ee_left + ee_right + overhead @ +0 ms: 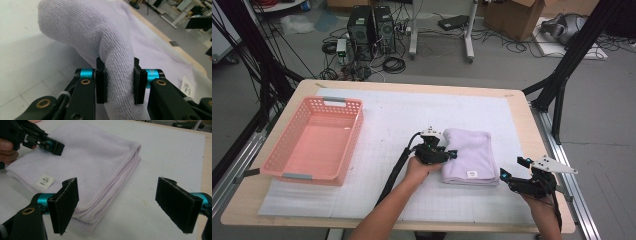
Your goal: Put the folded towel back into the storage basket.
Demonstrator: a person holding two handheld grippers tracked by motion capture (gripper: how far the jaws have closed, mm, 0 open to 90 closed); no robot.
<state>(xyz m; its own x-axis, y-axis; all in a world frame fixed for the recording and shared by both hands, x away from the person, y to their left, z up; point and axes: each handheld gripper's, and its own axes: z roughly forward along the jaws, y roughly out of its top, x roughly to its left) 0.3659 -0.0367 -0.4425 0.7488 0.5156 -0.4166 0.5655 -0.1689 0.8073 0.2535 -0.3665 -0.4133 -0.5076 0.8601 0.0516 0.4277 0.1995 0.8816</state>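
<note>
- Gripping a bunched fold of the lilac towel (120,50), our left tongs (119,85) had both pads pressed into the cloth, at the towel's left edge in the high view.
- We saw the towel (469,155) lying folded on the white mat (412,115) of the worktop (524,125), right of centre, its white label (471,174) near the front edge.
- Our right tongs (125,205) stood released, jaws wide apart with nothing between them, hovering just off the towel's front right corner (92,225).
- We noted the stitched hem (120,172) running along the towel's stacked layers in the right gripper view.
- Bare mat lay between the towel and the pink basket (314,140), which sat well apart at the left, near the worktop's left edge.
- We had open mat behind the towel too.
</note>
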